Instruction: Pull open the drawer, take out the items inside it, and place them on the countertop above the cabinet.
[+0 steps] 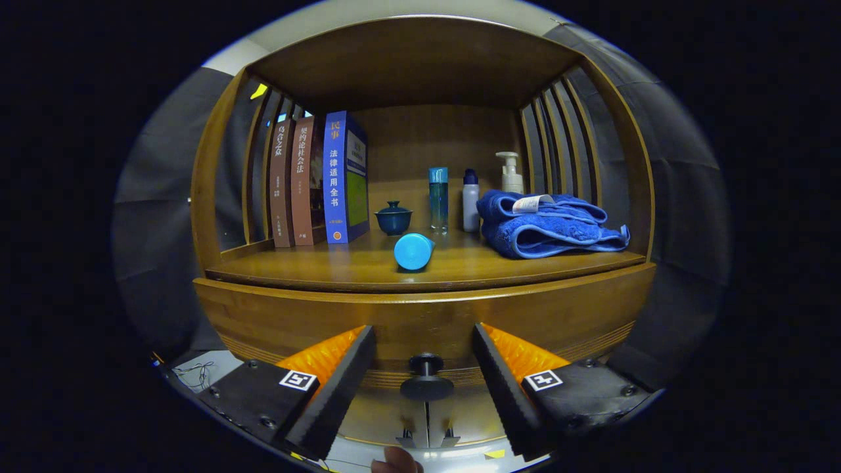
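Observation:
A wooden cabinet fills my view, its drawer front (420, 315) shut flush below the countertop (341, 266). A dark round knob (426, 363) sticks out of the drawer front, right between my fingers. My gripper (424, 348) is open, the fingers standing to either side of the knob without touching it. On the countertop just above, a light blue cylinder (414, 251) lies on its side, its round end facing me. What is inside the drawer is hidden.
Further back on the countertop stand three books (318, 180), a small lidded blue bowl (393, 219), a slim blue bottle (438, 197), a white bottle (470, 200), a pump dispenser (510, 173) and a folded blue towel (548, 223). Slatted wooden sides and a top board enclose the shelf.

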Motion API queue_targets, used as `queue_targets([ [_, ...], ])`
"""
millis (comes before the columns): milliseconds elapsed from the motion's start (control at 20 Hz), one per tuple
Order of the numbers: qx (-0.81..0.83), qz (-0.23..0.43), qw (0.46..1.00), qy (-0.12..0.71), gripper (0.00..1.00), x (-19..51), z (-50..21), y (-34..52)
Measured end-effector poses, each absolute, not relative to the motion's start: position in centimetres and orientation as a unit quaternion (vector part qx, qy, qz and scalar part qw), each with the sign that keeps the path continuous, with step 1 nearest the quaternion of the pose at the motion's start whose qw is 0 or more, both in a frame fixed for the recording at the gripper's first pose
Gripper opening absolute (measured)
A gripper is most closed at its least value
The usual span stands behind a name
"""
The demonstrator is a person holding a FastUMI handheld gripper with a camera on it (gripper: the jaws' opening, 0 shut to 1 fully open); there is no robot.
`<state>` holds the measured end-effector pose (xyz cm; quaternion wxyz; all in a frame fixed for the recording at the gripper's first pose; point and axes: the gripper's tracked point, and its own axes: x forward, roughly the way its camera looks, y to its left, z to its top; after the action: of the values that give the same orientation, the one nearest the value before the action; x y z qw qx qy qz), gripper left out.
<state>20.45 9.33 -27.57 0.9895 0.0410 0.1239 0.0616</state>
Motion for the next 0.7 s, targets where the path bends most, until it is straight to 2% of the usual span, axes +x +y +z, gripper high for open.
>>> queue_targets([
  [350,0.071,0.061,0.987,0.132,0.99,20.3,-28.6,8.5],
  [700,0.065,0.062,0.991,0.095,1.00,17.8,-25.0,7.6],
])
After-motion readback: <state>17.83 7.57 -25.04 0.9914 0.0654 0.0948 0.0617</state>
